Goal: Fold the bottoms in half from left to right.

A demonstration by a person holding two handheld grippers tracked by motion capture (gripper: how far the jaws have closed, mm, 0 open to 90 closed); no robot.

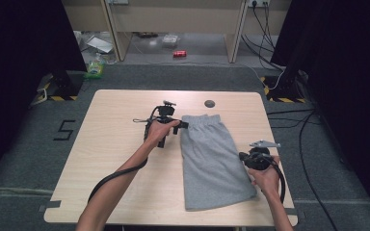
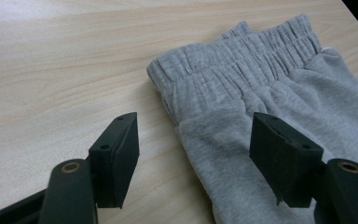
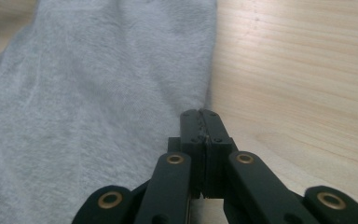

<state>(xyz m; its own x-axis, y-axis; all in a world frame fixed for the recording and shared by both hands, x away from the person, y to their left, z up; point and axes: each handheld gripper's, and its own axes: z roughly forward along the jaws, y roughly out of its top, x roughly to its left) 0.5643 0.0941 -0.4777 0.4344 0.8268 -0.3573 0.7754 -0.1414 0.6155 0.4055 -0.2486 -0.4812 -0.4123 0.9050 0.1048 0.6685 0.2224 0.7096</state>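
Observation:
Grey shorts (image 1: 212, 159) lie flat on the wooden table (image 1: 111, 163), elastic waistband at the far end. My left gripper (image 1: 182, 125) hovers at the waistband's left corner. In the left gripper view it (image 2: 193, 140) is open, its jaws straddling the folded left edge of the shorts (image 2: 261, 88) without touching it. My right gripper (image 1: 244, 157) sits at the right edge of the shorts, about halfway down. In the right gripper view it (image 3: 201, 116) is shut, jaw tips meeting right beside the hem of the shorts (image 3: 98, 93); no cloth shows between them.
A small round grey cap (image 1: 209, 103) is set into the table beyond the waistband. On the floor past the table lie a red can (image 1: 179, 54), a green bottle (image 1: 95, 67) and cables (image 1: 289, 120) at the right. Bare wood surrounds the shorts.

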